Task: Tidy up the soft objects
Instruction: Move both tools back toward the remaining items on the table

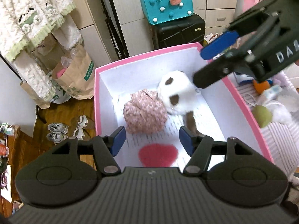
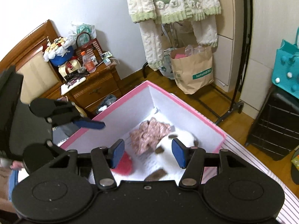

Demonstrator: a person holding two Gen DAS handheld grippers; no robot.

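A pink box [image 1: 97, 93] with a white inside holds a pink floral soft bundle [image 1: 144, 112], a white plush toy with brown patches [image 1: 176, 93] and a red heart shape [image 1: 158, 154] on its floor. The plush is blurred. My left gripper [image 1: 152, 142] is open and empty above the box's near side. My right gripper [image 2: 148, 153] is open and empty above the box [image 2: 129, 95], over the plush [image 2: 179, 140] and the bundle [image 2: 149, 135]. The right gripper also shows in the left wrist view [image 1: 205, 67], above the plush. The left gripper shows at the left of the right wrist view [image 2: 78, 130].
The box sits on a striped bed [image 1: 280, 140] with a green ball [image 1: 261, 115] and other toys on it. Beside it are a paper bag [image 1: 78, 74], hanging fleece clothes [image 1: 37, 18], a black suitcase [image 1: 177, 31] with a teal bag [image 1: 168, 1], and a wooden nightstand [image 2: 97, 89].
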